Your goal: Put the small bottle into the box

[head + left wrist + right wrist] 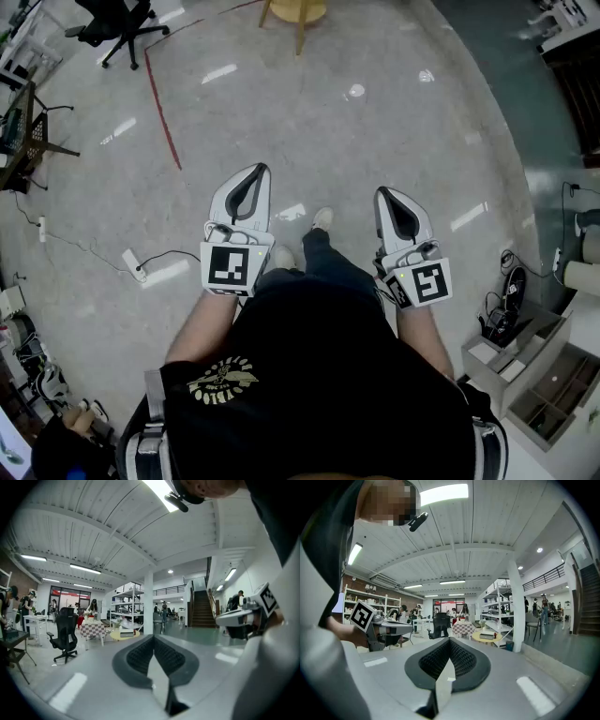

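Both clenched empty: left gripper (pixel 255 178) and right gripper (pixel 389 199) point out level over the floor (pixel 309 122), small bottle not in sight ahead of either, so locate bottle and box first, then open jaws before reaching.

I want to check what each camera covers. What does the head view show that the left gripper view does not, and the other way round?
Only the head view shows the red floor line and the white power strip. Only the left gripper view shows the staircase, the shelving and the checkered table. Both show the left hand-held gripper and the right hand-held gripper, each shut and empty, and the black office chair.
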